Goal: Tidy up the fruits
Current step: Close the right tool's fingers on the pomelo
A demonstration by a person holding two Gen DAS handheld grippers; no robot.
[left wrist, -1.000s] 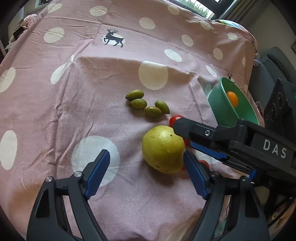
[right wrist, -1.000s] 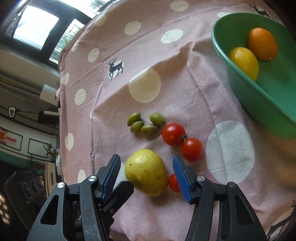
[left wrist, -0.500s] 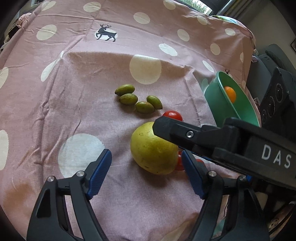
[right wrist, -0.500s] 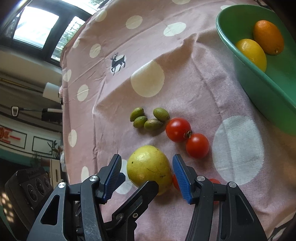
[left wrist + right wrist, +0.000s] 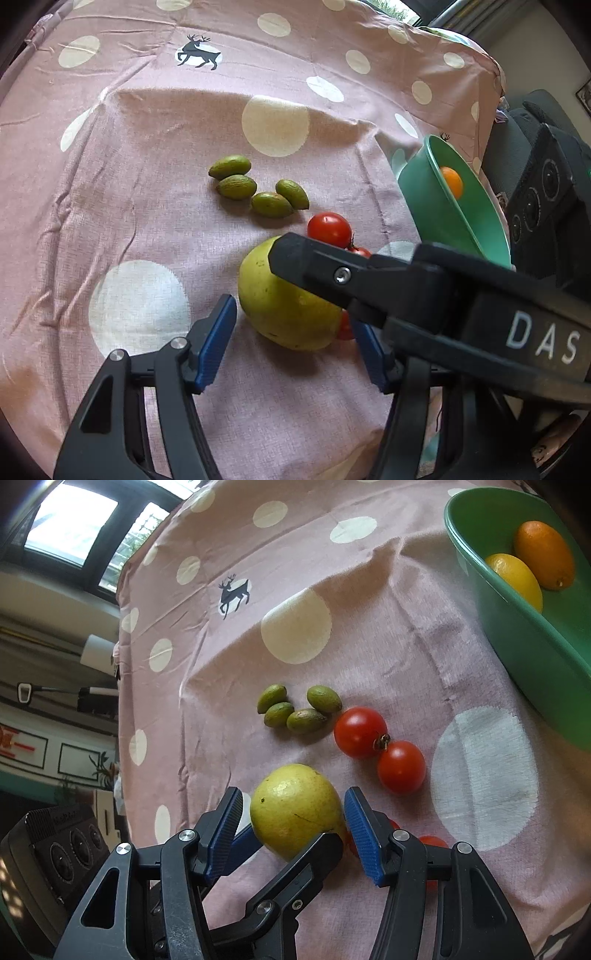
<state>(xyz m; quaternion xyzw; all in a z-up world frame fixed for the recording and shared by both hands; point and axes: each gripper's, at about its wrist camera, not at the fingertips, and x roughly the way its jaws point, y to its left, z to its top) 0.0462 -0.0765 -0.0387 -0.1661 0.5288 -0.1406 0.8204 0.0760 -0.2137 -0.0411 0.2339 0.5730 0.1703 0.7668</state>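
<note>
A large yellow-green pear-like fruit (image 5: pixel 284 306) (image 5: pixel 295 808) lies on the pink dotted cloth. My left gripper (image 5: pixel 295 350) is open, its blue pads on either side of the fruit's near end. My right gripper (image 5: pixel 291 834) is open too, its pads flanking the same fruit, apart from it. The right gripper's arm crosses the left wrist view over the fruit. Red tomatoes (image 5: pixel 360 731) (image 5: pixel 328 229) lie to the fruit's right. Several small green fruits (image 5: pixel 297 709) (image 5: pixel 258 188) lie beyond it. A green bowl (image 5: pixel 524 642) (image 5: pixel 424 181) holds an orange fruit (image 5: pixel 545 554) and a lemon (image 5: pixel 515 578).
The cloth (image 5: pixel 147 129) covers the whole table and drops off at the far and right edges. A dark chair (image 5: pixel 517 125) stands to the right of the table. A window (image 5: pixel 74 517) and wall fixtures show at the left in the right wrist view.
Both grippers have moved forward onto the yellow-green fruit, which now sits between both pairs of pads. The right gripper's arm has slid further left across the left wrist view.
</note>
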